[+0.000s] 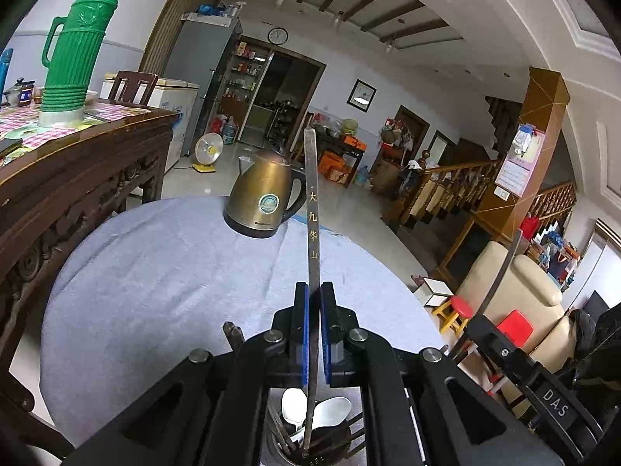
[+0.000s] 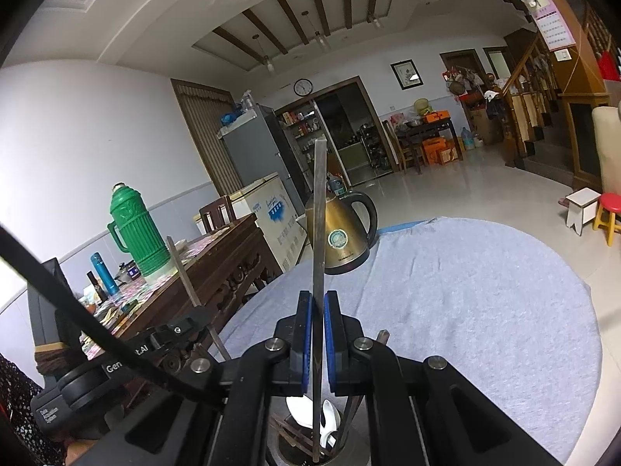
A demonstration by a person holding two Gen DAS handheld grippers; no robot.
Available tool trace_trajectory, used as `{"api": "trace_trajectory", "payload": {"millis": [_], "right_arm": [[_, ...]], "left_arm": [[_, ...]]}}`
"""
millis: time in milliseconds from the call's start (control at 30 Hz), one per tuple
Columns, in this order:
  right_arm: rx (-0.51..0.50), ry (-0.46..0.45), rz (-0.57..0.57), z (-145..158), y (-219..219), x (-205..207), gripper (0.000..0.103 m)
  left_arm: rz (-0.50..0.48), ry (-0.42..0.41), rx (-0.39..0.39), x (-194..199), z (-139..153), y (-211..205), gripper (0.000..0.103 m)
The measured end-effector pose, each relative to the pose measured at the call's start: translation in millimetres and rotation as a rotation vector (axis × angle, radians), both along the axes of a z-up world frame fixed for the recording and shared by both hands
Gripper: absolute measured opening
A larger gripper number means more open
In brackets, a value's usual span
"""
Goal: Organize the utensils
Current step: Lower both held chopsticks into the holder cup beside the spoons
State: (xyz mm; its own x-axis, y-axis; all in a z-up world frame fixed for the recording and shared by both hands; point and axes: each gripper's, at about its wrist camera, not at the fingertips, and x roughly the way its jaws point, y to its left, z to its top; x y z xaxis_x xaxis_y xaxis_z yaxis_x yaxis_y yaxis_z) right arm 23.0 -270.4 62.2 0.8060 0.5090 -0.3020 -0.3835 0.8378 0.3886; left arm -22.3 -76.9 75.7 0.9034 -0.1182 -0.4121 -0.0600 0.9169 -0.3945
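My left gripper [image 1: 314, 291] is shut on a grey metal chopstick [image 1: 311, 202] with gold characters; it stands upright, its lower end inside the metal utensil holder [image 1: 310, 448] below the jaws. White spoons [image 1: 330, 411] and dark chopsticks sit in that holder. My right gripper [image 2: 318, 299] is shut on a second grey metal chopstick [image 2: 319, 209], also upright, its lower end in the same holder [image 2: 306, 446] with white spoons [image 2: 330, 419]. The left gripper shows in the right wrist view [image 2: 202, 334], close on the left.
A round table with a pale blue cloth [image 1: 163, 279] carries a brass electric kettle [image 1: 266, 198]. A carved wooden table [image 1: 77, 178] with a green thermos [image 1: 73, 54] stands to the left. A cream armchair [image 1: 512, 295] and small stools [image 1: 454, 310] stand on the right.
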Motion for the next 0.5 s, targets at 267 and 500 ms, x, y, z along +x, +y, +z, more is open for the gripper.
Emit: {"api": "trace_trajectory", "payload": {"millis": [267,500], "right_arm": [[-0.021,-0.016,0.006,-2,7,0,0.007],[-0.058,-0.009,0.030,-13,22,-2,0.007]], "left_arm": [[-0.007,-0.012,0.021,-2,-5,-3,0.005],[-0.014,0.008,0.035,-4,-16,-6,0.005]]}}
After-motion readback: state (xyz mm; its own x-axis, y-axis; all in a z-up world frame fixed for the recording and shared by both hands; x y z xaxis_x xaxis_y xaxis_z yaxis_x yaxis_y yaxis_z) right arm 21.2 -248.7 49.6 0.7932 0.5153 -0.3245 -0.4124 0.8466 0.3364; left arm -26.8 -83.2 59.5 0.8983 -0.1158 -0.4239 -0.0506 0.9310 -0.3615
